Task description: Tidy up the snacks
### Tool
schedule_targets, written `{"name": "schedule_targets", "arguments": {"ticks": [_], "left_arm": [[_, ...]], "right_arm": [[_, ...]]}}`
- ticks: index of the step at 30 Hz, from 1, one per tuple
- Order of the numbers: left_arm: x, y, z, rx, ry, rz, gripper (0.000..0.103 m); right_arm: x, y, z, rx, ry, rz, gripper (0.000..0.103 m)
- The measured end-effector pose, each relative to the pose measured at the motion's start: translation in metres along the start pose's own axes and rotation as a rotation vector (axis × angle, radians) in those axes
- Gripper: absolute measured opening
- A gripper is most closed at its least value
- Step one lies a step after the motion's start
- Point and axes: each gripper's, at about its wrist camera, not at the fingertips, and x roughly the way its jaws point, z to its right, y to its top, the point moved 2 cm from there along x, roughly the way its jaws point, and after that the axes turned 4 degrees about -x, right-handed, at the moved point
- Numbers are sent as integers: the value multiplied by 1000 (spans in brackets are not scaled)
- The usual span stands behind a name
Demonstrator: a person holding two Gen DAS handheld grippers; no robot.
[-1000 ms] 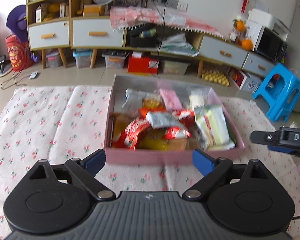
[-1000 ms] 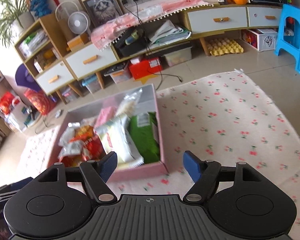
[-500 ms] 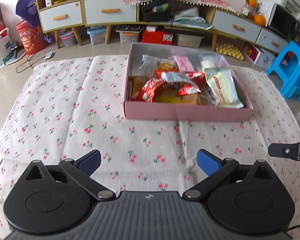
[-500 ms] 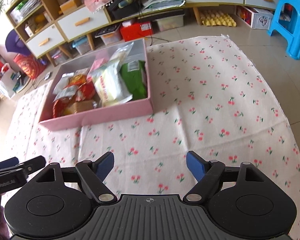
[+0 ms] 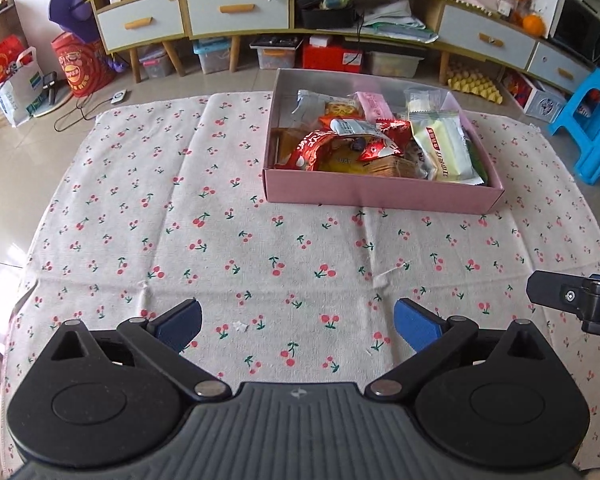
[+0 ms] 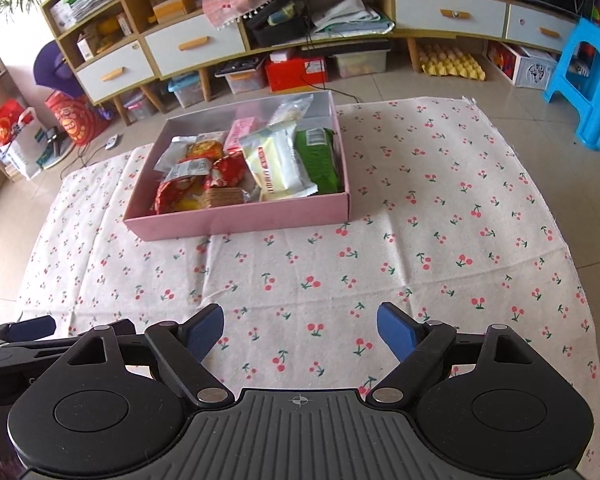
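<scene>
A pink box (image 5: pixel 380 194) stands on the far side of the cherry-print cloth (image 5: pixel 260 248); it also shows in the right wrist view (image 6: pixel 240 218). It holds several snack packets: a red packet (image 5: pixel 312 148), a pale yellow-white pack (image 5: pixel 446 152) and a green pack (image 6: pixel 318 158). My left gripper (image 5: pixel 298 326) is open and empty, well short of the box. My right gripper (image 6: pixel 300 332) is open and empty, also well back from the box. Each gripper shows at the edge of the other's view.
A low cabinet with drawers (image 5: pixel 236 10) and storage bins runs along the far wall. A blue plastic stool (image 6: pixel 588 80) stands on the tiled floor at the right. Bags (image 5: pixel 16 84) sit on the floor at the left.
Both grippers have pulled back and up from the box, which now looks smaller and farther away. Both stay open and empty.
</scene>
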Motion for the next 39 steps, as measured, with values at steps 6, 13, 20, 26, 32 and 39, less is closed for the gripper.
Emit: {"name": "schedule_targets", "arguments": {"ticks": [6, 13, 20, 26, 32, 39], "left_arm": [[-3, -2, 3, 21, 25, 19, 102], [-2, -3, 2, 25, 35, 22, 102], [-2, -4, 5, 35, 38, 30, 102], [-2, -4, 5, 34, 38, 34, 102], [-2, -4, 5, 31, 39, 33, 102], [-2, -3, 4, 31, 38, 33, 102]], "right_arm": [[-1, 0, -2, 12, -5, 4, 86], [-2, 1, -4, 3, -25, 23, 86], [-1, 1, -8, -11, -32, 27, 86], [-1, 0, -8, -18, -33, 28, 86], [0, 0, -8, -16, -36, 27, 86], [1, 0, -9, -21, -35, 25, 86]]}}
